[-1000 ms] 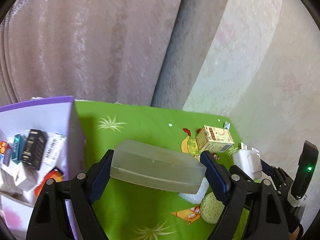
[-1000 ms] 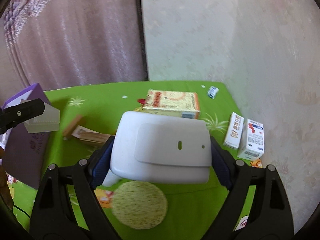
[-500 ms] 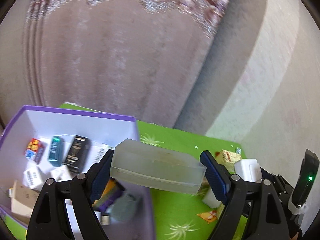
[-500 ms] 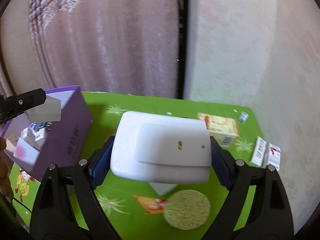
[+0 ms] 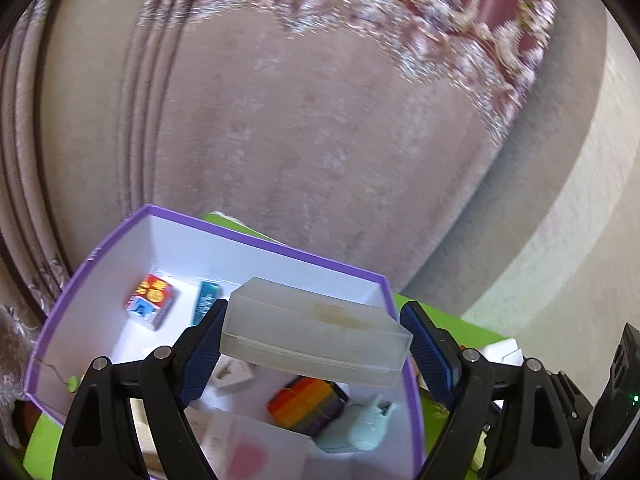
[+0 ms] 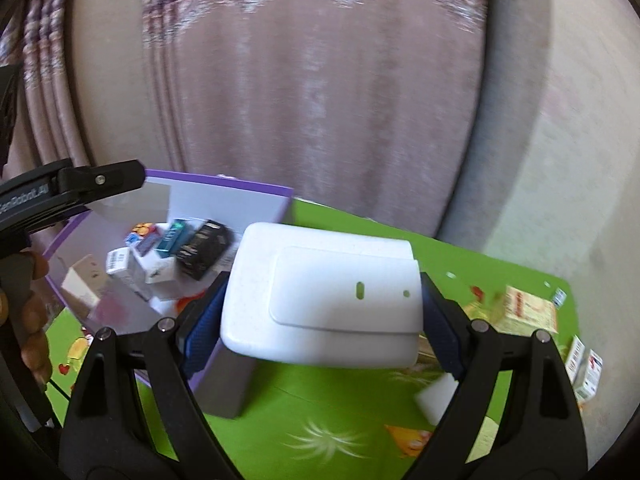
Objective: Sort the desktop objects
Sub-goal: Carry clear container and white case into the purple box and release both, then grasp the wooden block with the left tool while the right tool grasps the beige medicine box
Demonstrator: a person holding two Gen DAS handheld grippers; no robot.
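item: left hand-held gripper (image 5: 314, 344), clamped end to end on a frosted plastic case (image 5: 316, 342). position: held in the air above the open purple box (image 5: 256, 240), near its right wall.

item: right hand-held gripper (image 6: 322, 316), clamped on a white plastic case (image 6: 324, 294) across its width. position: above the green table (image 6: 360, 420), just beside the box's near corner, not yet over the opening.

item: purple box, white inside, standing on the table. contents already lying there: a colourful cube carton (image 5: 151, 300), a teal carton (image 5: 206, 302), a rainbow-striped block (image 5: 306, 408), a pale blue clip-like thing (image 5: 366, 428), several white cartons (image 6: 132, 270) and a black carton (image 6: 202, 250).

item: unsorted remainder on the table, right side: a yellow carton (image 6: 528, 312), two small white cartons (image 6: 582, 364), a white block (image 6: 436, 398).

risks, as judged:
- frosted case is long and sits close to the right wall; released here it may catch the rim and tip out onto the table, or come to rest leaning on the wall.
- dropped from this height it may land on the striped block and clip-like thing and knock them about.
- both hand-held grippers converge on one opening; the white case could strike the left one or the box corner and shove the box.
- white case is smooth and rounded; the grip may slip if tilted.
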